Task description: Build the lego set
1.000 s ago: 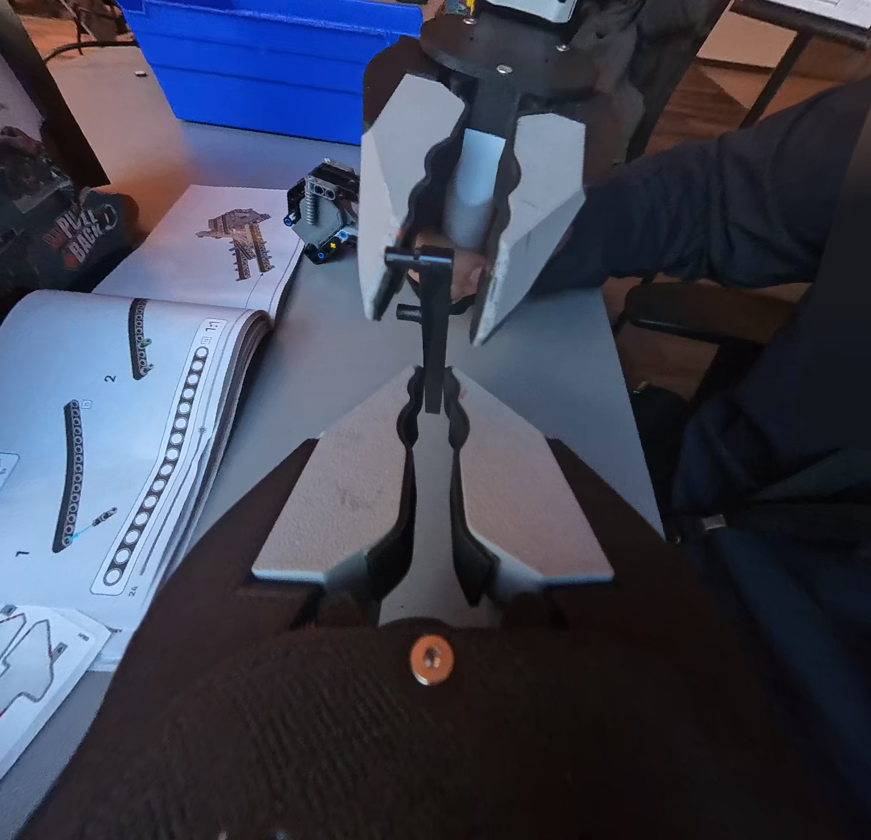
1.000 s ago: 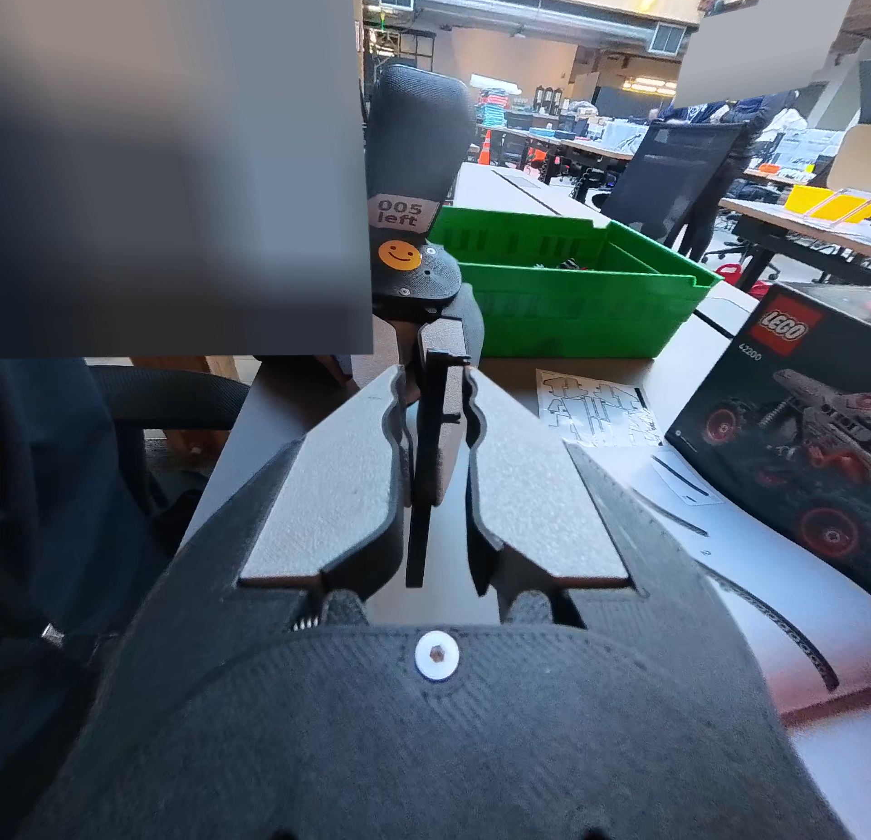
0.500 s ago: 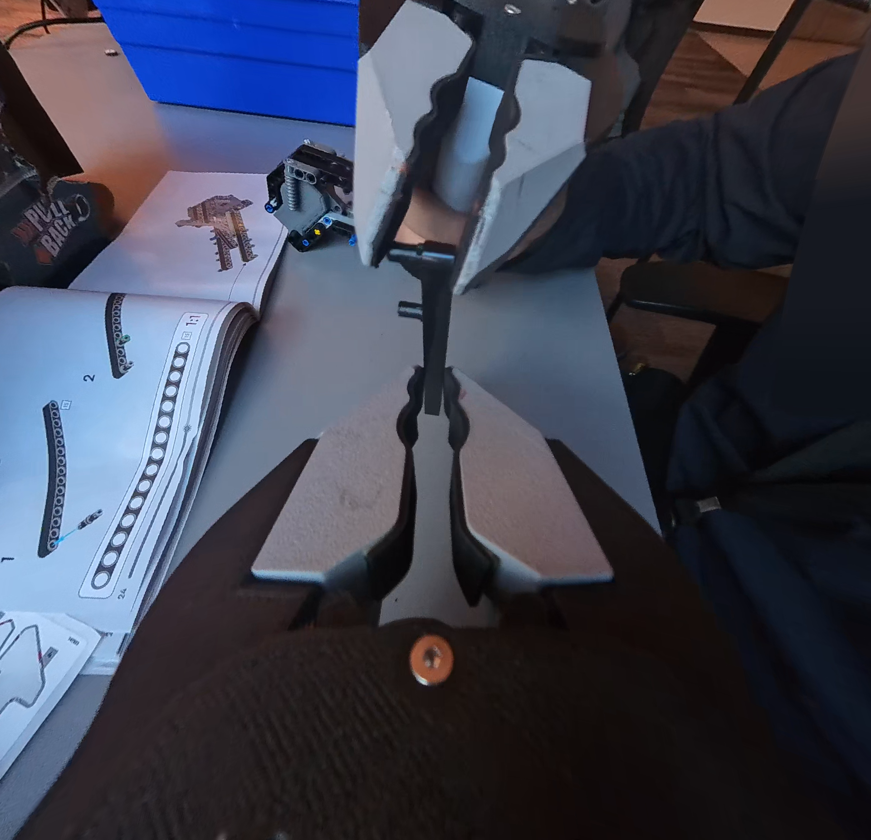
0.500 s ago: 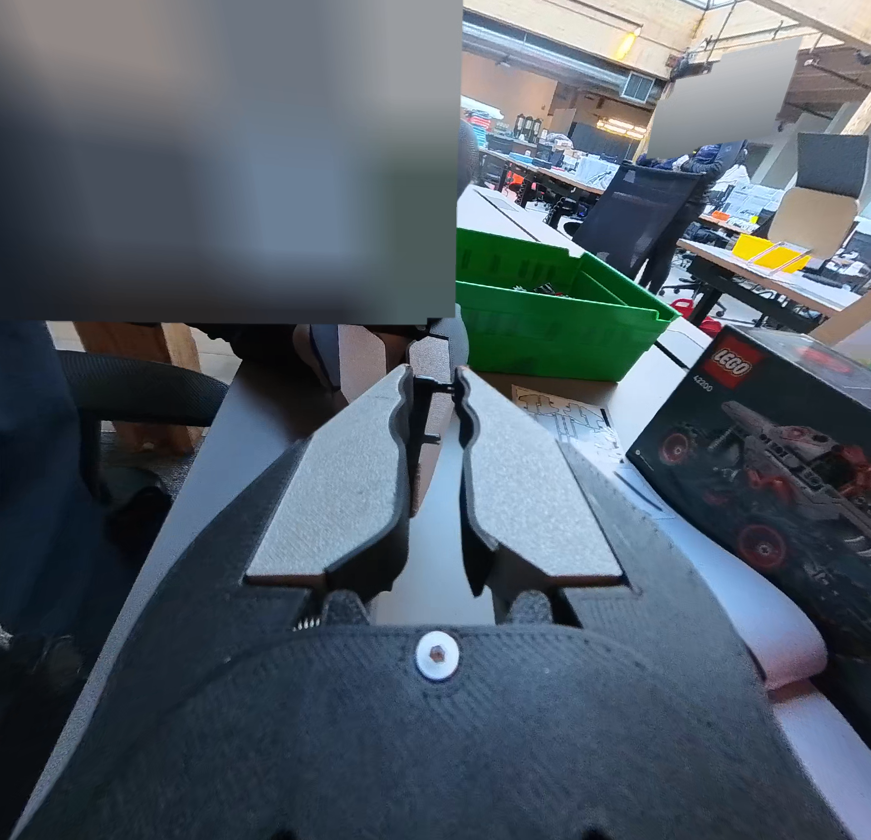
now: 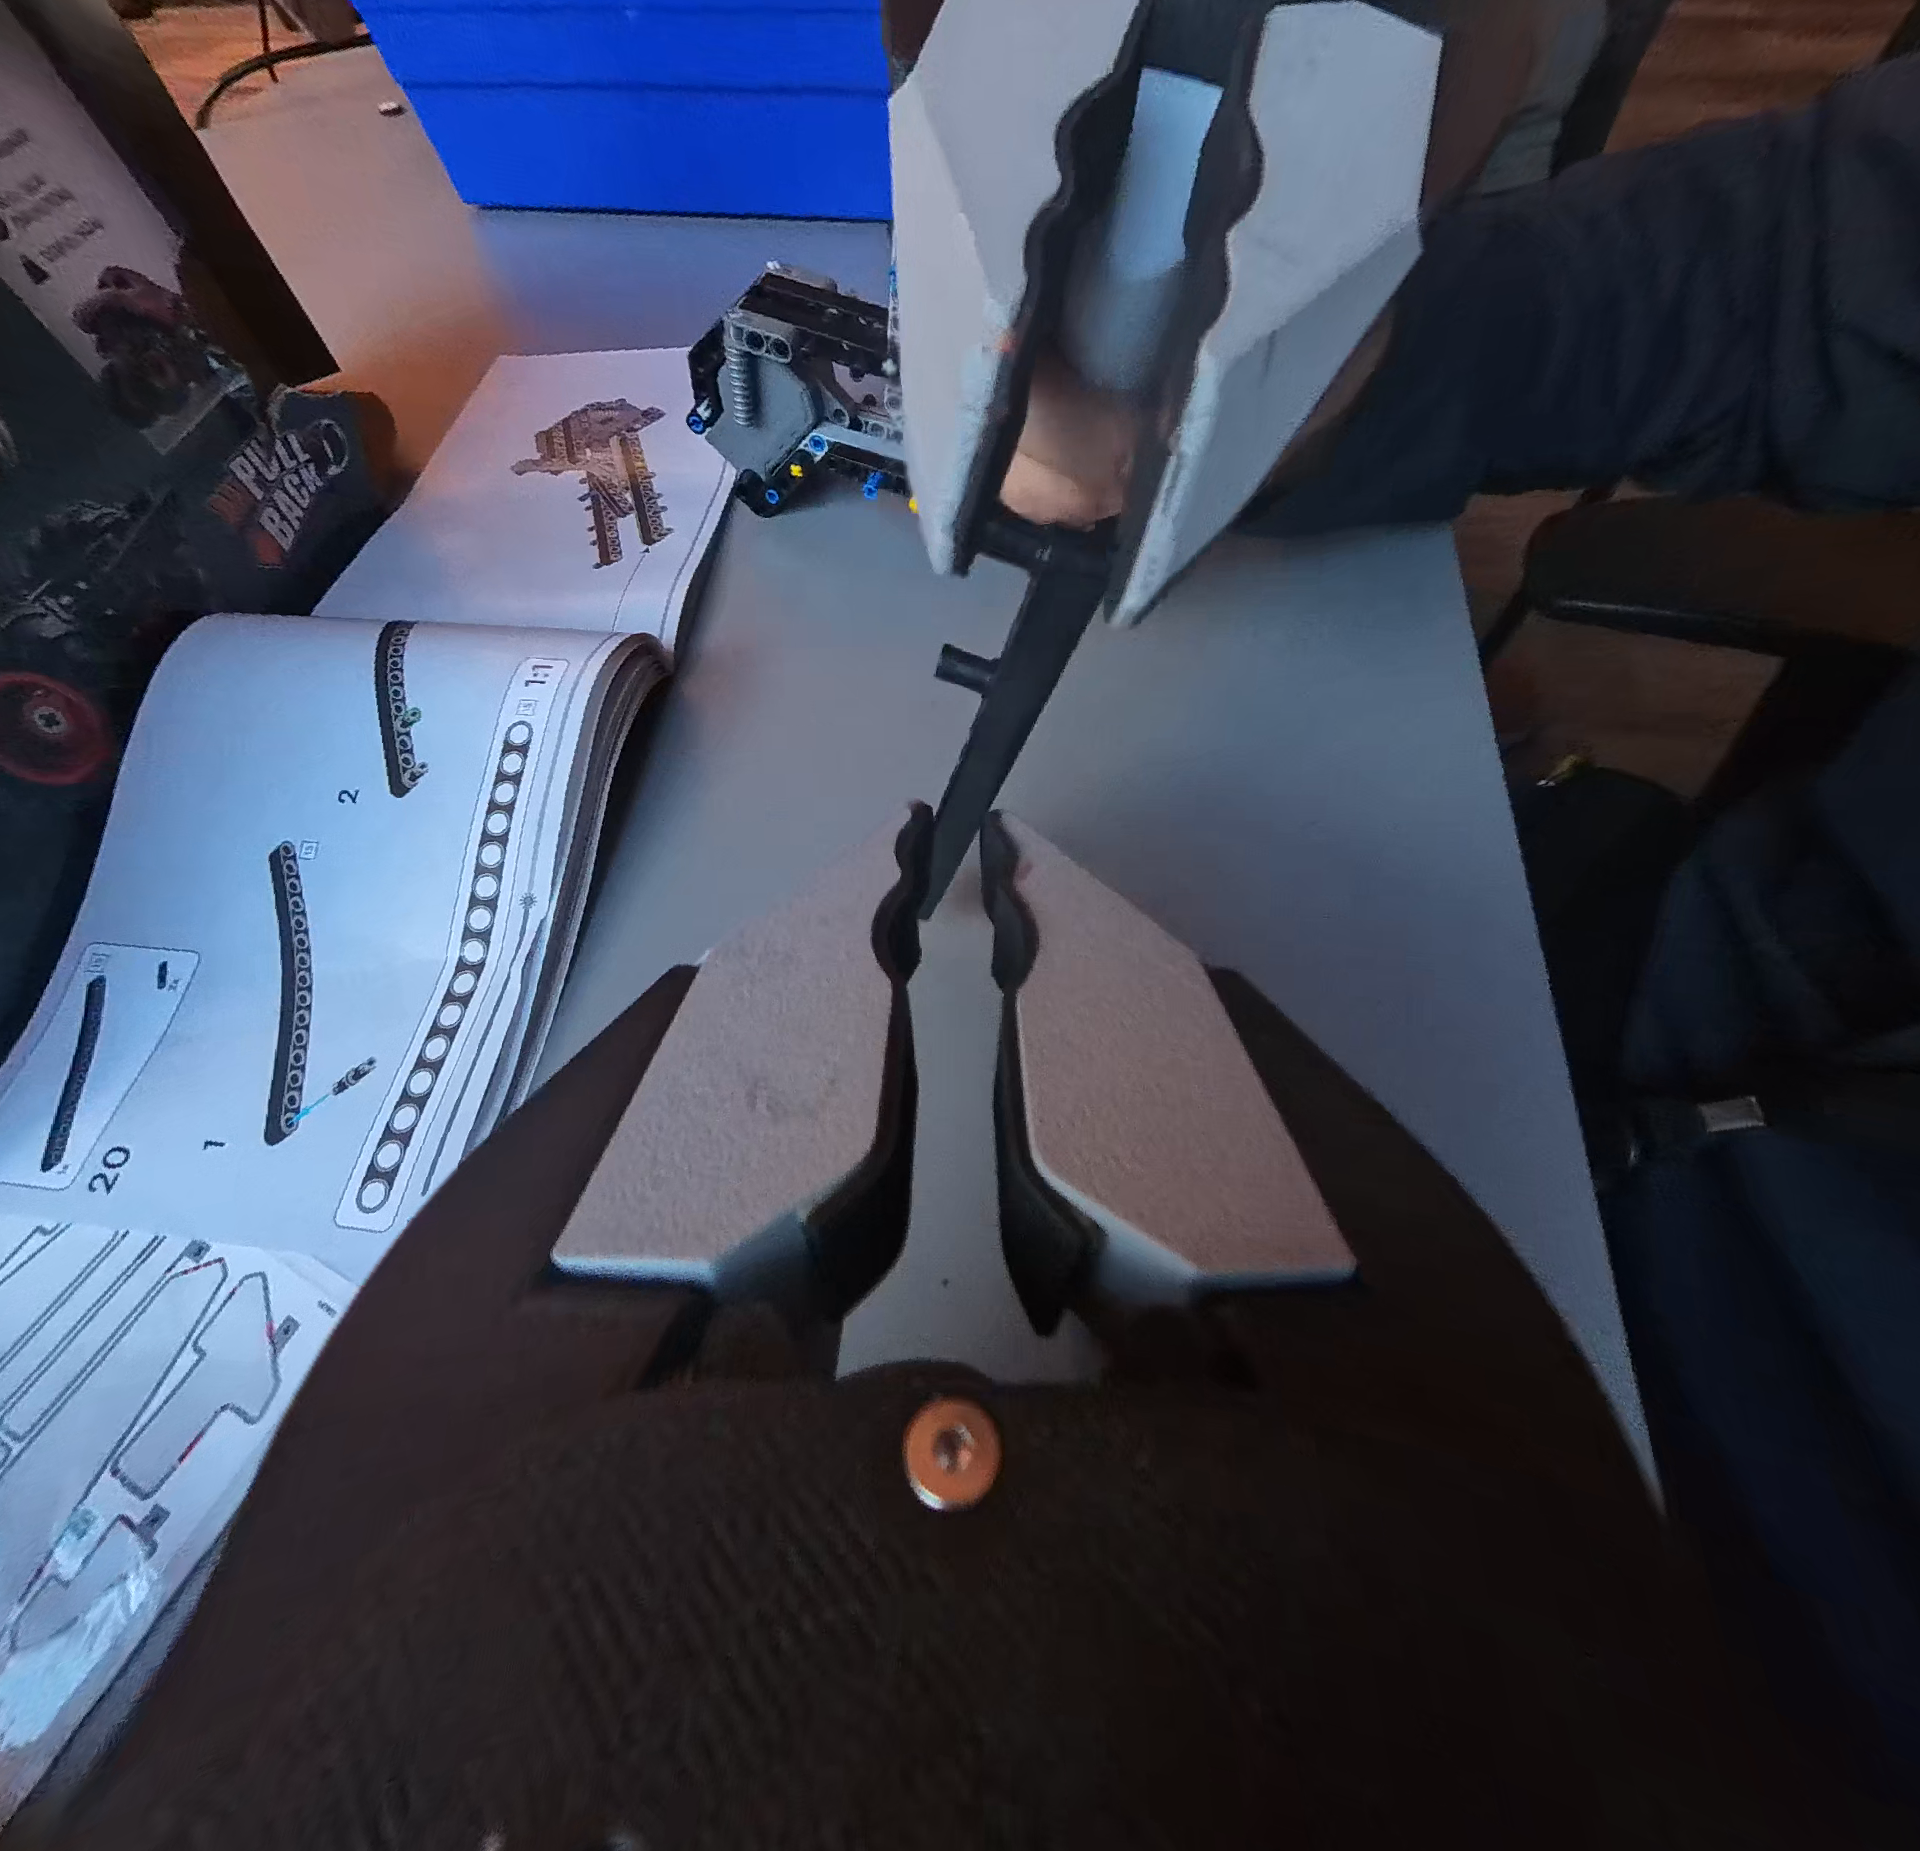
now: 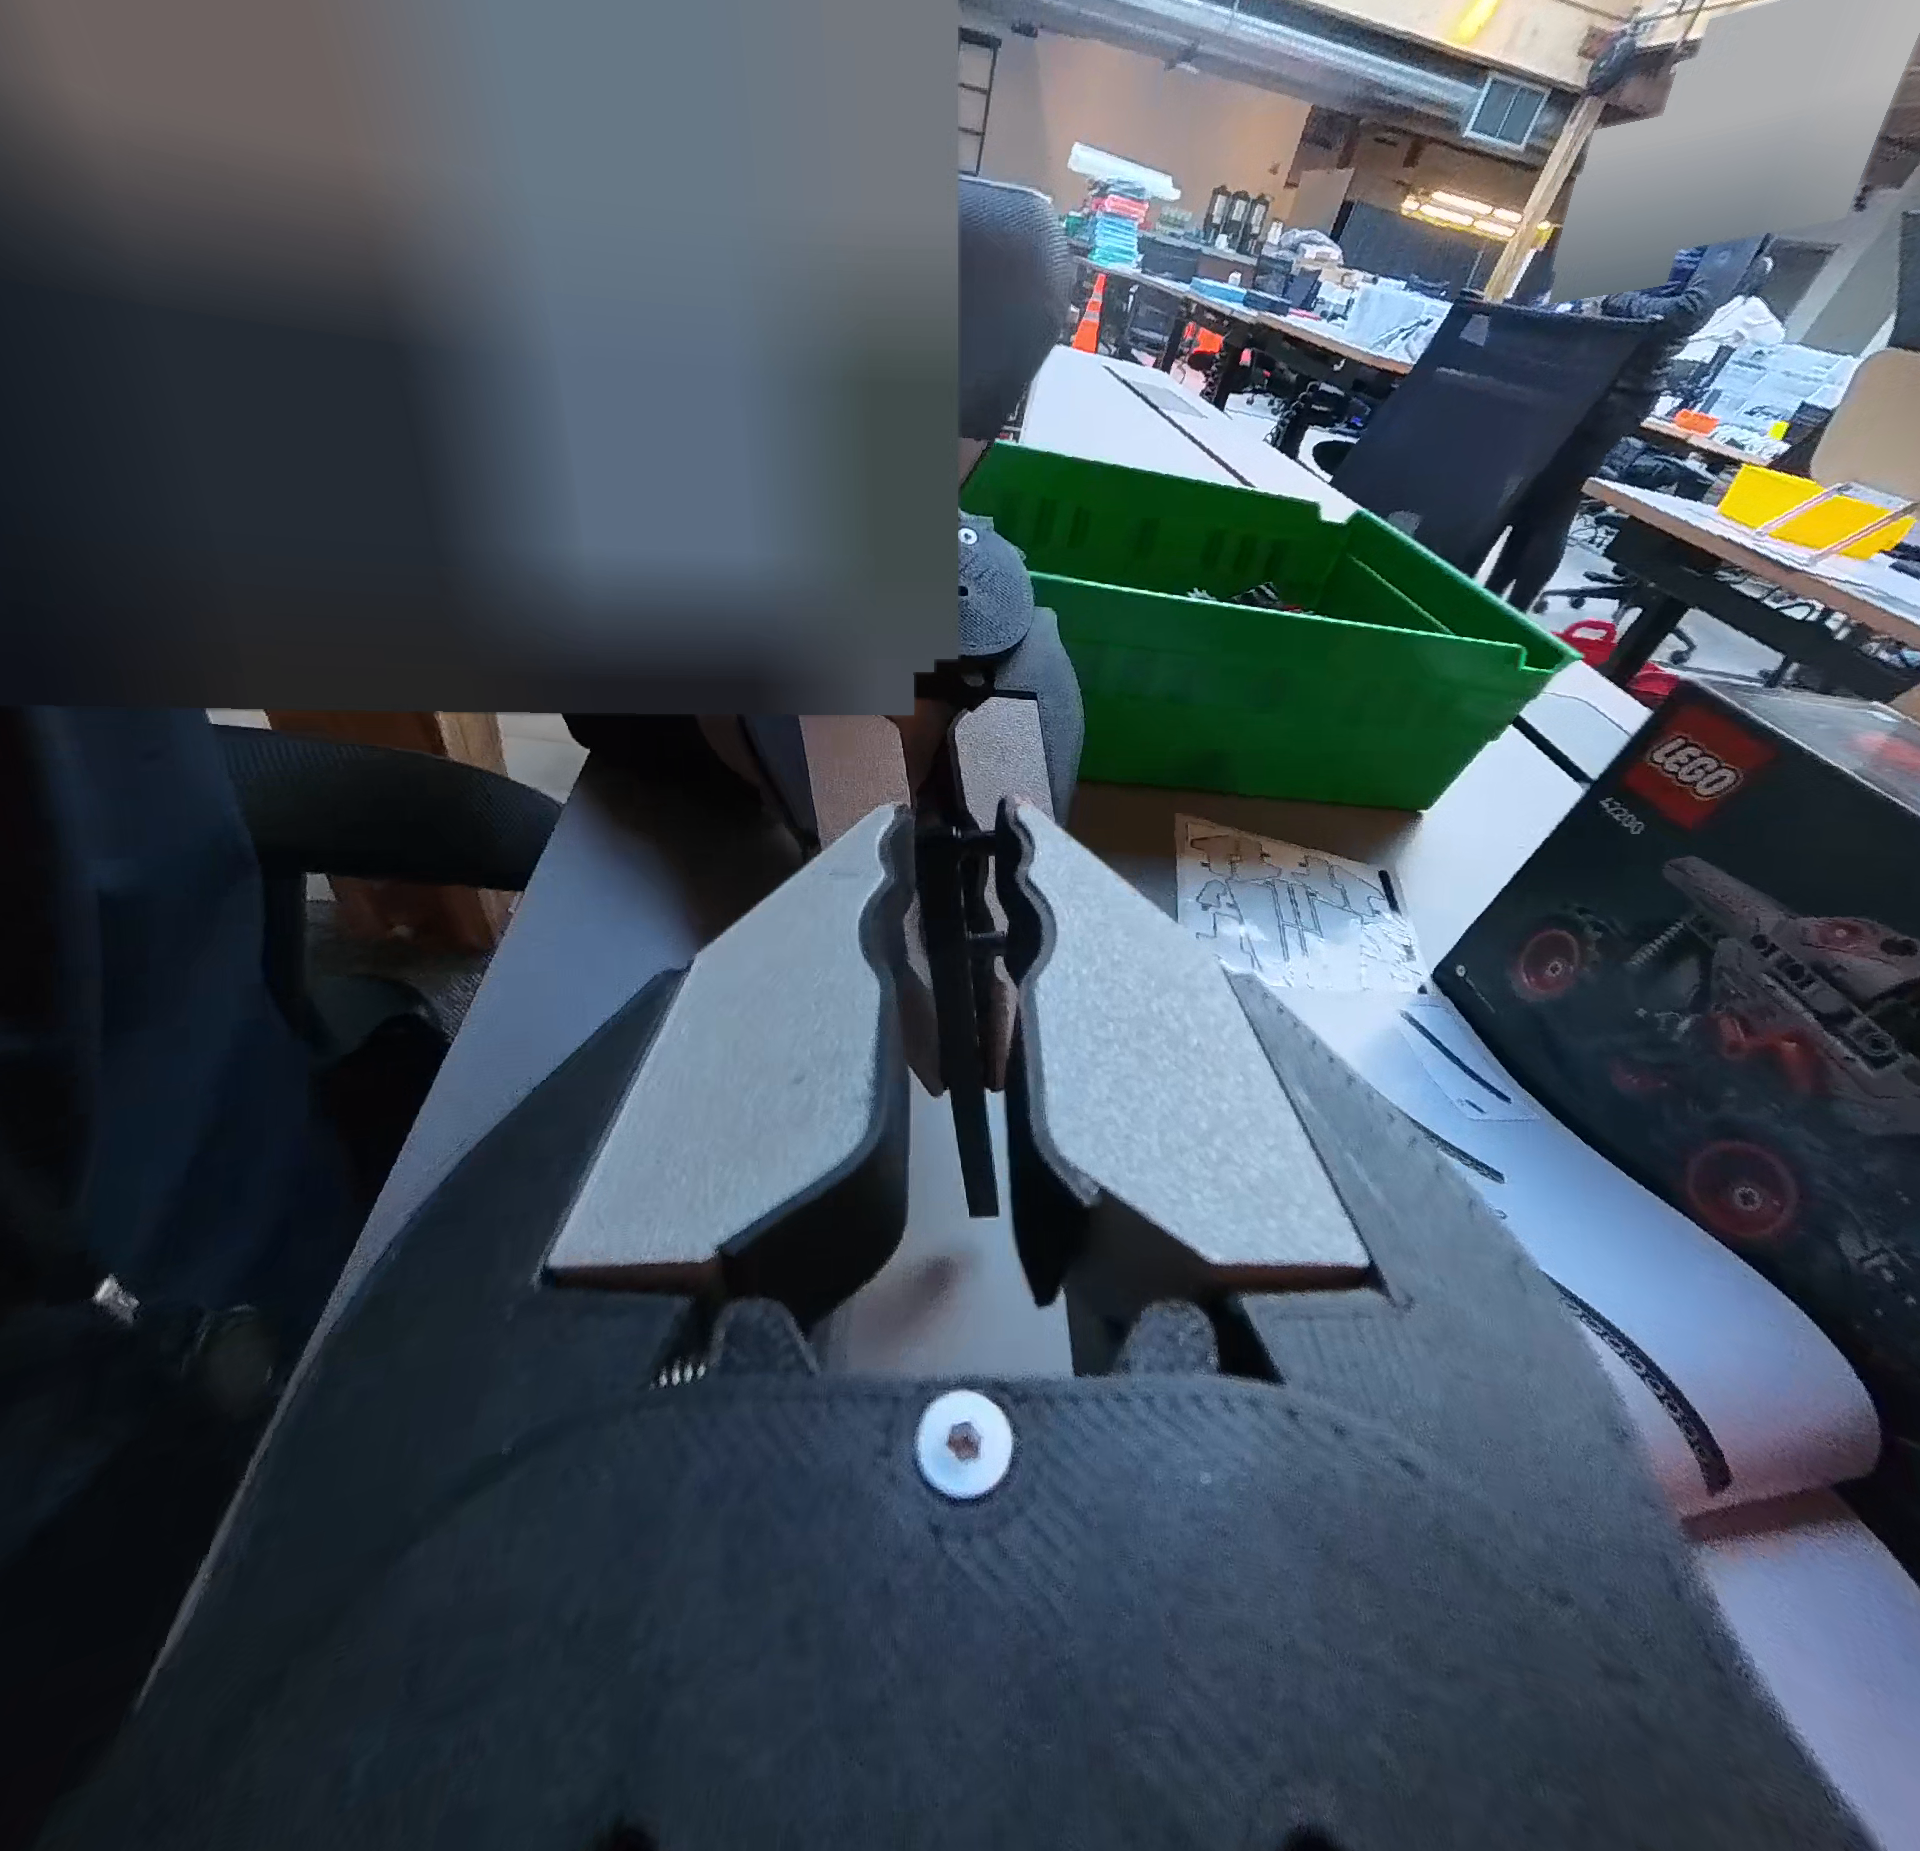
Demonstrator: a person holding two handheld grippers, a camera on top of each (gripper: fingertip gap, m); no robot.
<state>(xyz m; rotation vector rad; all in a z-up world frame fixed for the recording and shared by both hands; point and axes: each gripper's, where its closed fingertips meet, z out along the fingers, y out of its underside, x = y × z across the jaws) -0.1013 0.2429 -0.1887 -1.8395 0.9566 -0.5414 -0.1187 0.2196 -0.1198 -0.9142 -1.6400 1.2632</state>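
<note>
Pinching one long black beam (image 5: 1003, 721) between them, left gripper (image 5: 951, 871) and right gripper (image 6: 961, 871) both grip it — chassis sub-assembly (image 5: 805, 388) waits unfinished; much remains.

- The fingers (image 5: 1164, 1095) looked grainy, matt grey.
- The beam (image 5: 1003, 721) was smooth black plastic.
- The booklet (image 5: 312, 866) was paper.
- The green bin (image 6: 1268, 700) was glossy plastic.

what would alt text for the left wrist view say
A long black lego beam spans between two grey grippers: the left gripper pinches its near end, the right gripper closes around a pin at its far end. Beside it on the grey table lie an open instruction booklet and a small grey lego assembly.
</note>
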